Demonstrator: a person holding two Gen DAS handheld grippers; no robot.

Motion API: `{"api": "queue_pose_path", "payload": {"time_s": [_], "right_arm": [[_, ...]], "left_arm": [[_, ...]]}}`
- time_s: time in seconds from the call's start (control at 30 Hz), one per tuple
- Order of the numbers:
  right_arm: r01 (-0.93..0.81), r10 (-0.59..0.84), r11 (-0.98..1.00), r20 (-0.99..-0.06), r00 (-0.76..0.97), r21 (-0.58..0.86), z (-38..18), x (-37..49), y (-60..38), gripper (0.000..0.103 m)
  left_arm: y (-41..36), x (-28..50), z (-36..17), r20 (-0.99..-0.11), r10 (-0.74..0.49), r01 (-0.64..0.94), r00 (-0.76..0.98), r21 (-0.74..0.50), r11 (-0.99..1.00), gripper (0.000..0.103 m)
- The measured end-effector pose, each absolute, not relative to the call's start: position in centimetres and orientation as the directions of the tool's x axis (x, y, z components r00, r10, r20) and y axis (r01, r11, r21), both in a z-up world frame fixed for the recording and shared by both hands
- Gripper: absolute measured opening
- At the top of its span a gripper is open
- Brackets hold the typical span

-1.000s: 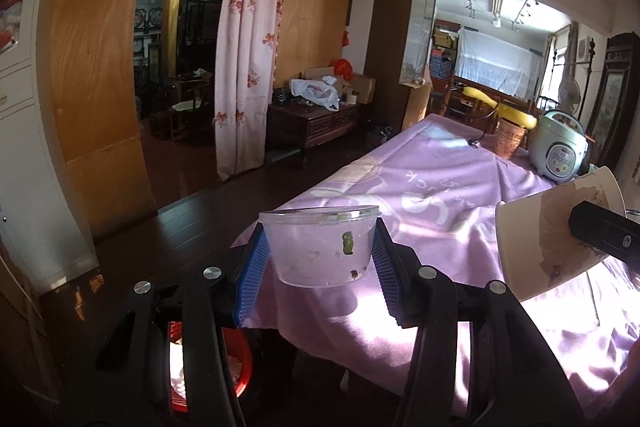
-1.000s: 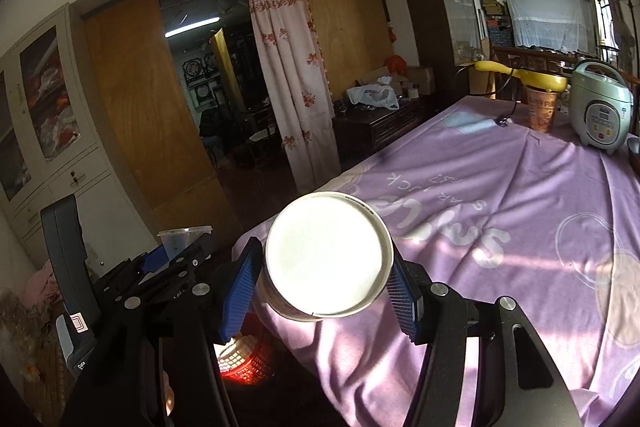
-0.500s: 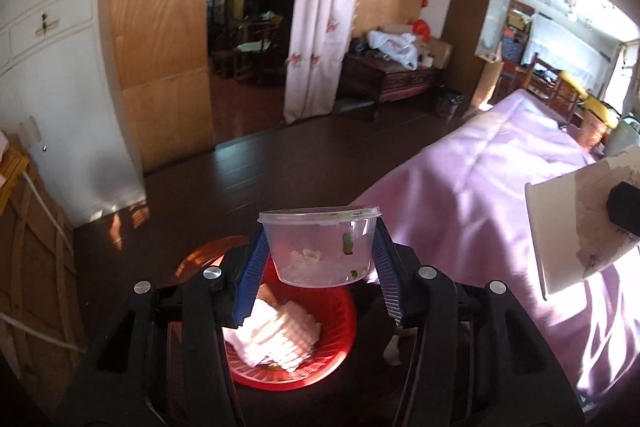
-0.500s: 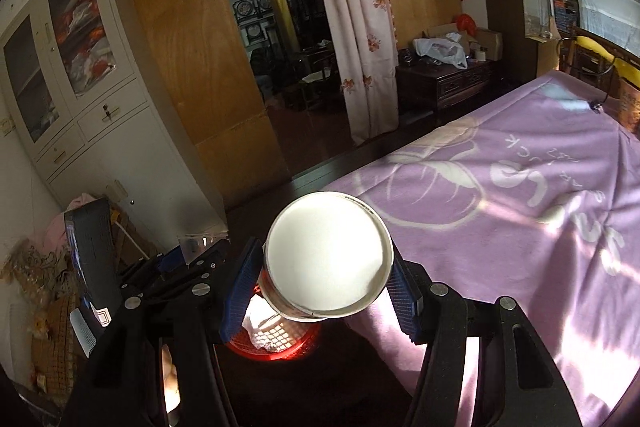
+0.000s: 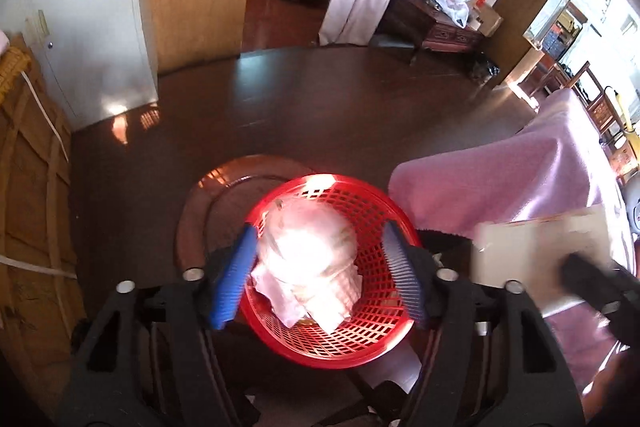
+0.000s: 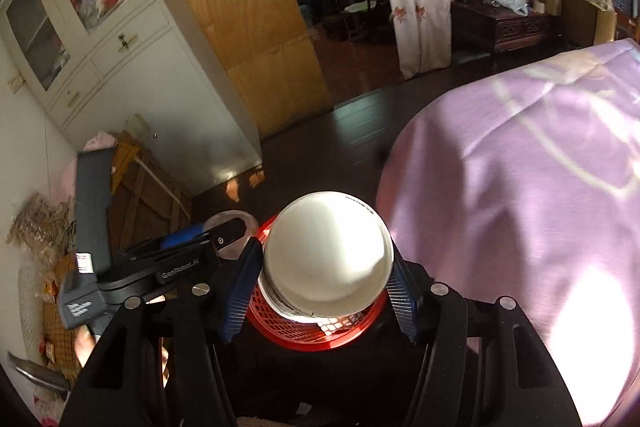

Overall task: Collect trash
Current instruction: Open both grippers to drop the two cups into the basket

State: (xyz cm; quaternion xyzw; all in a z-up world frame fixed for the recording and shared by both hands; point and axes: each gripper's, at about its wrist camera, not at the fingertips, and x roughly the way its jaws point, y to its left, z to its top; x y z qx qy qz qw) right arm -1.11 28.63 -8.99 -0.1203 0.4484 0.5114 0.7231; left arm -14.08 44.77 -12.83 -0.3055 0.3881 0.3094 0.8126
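A red mesh basket (image 5: 360, 349) with crumpled white paper in it stands on the floor beside the table. My left gripper (image 5: 320, 275) hangs right over it, jaws opening. The clear plastic container (image 5: 308, 247) shows blurred between the blue pads, free of the right one and dropping towards the basket. My right gripper (image 6: 322, 287) is shut on a white paper bowl (image 6: 326, 255), held tilted just above the red mesh basket (image 6: 320, 343). That white paper bowl (image 5: 532, 251) appears at the right of the left wrist view. The left gripper's body (image 6: 192, 239) shows at the left of the right wrist view.
The table under a purple cloth (image 6: 520, 167) rises close on the right of the basket. A round brown stool top (image 5: 224, 195) lies behind the basket. A white cabinet (image 6: 132, 75) and wooden slats (image 5: 28, 187) stand to the left. Dark wooden floor (image 5: 320, 99) stretches ahead.
Both grippers swung down off the table edge to above the red basket. The left jaws widened and the clear container slipped out of their hold. The right still grips the bowl.
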Motion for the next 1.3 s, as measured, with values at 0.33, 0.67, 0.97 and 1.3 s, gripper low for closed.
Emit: {"api": "queue_pose_path", "payload": {"time_s": [0.33, 0.67, 0.97, 1.3], "right_arm": [[-0.830, 0.598, 0.449, -0.802, 0.002, 0.332, -11.7, -0.8, 30.3, 0.062], [-0.825, 0.595, 0.494, -0.799, 0.091, 0.274, -11.0, -1.2, 25.7, 0.075], [-0.840, 0.557, 0.491, -0.824, 0.097, 0.233, -11.0, -2.1, 22.4, 0.082], [-0.844, 0.537, 0.512, -0.826, 0.171, 0.158, -10.6, -3.3, 21.8, 0.083]], "left_arm": [[43.2, -14.7, -11.7, -0.820, 0.331, -0.763, 0.466, -0.184, 0.619, 0.086], [40.5, -15.0, -9.0, -0.824, 0.426, -0.815, 0.373, -0.071, 0.576, 0.086], [35.2, -16.9, -7.1, -0.815, 0.511, -0.838, 0.274, 0.059, 0.543, 0.086], [34.9, -18.3, -8.4, -0.801, 0.530, -0.838, 0.277, 0.068, 0.542, 0.088]]}}
